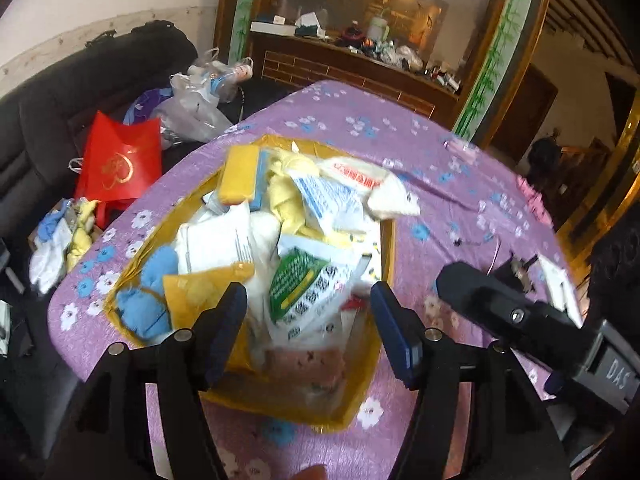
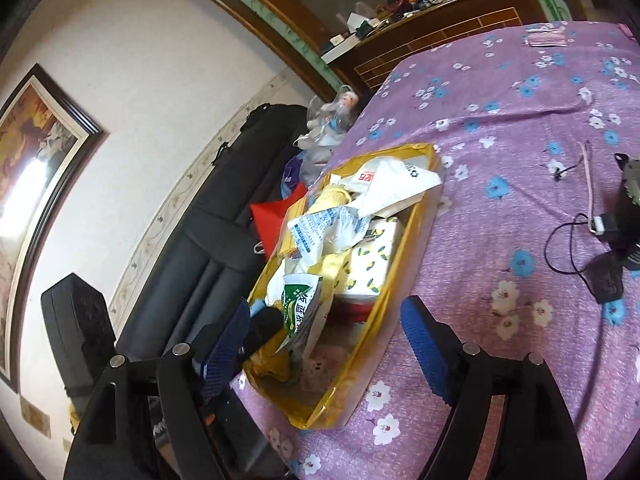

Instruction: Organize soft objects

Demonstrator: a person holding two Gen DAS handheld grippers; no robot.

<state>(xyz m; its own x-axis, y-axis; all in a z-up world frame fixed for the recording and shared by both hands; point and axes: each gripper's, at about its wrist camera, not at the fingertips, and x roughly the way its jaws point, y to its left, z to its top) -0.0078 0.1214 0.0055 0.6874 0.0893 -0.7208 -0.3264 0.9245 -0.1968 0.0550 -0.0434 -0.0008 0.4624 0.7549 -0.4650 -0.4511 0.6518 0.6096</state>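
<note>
The left gripper (image 1: 308, 322) is held with jaws apart and empty over the yellow box (image 1: 386, 248) on the purple floral cloth (image 1: 420, 148). A green-printed packet (image 1: 298, 280) is seen at 12 o'clock between its fingers. The right gripper (image 2: 328, 344) is likewise spread, nothing gripped, at the box's (image 2: 412, 216) near end.

Left gripper (image 1: 308, 316) hangs right over the yellow box (image 1: 386, 248), jaws spread wide with nothing between them. Right gripper (image 2: 324, 336) sits at the box's near corner, also wide apart and empty, blue pads (image 2: 424, 344) facing inward.
</note>
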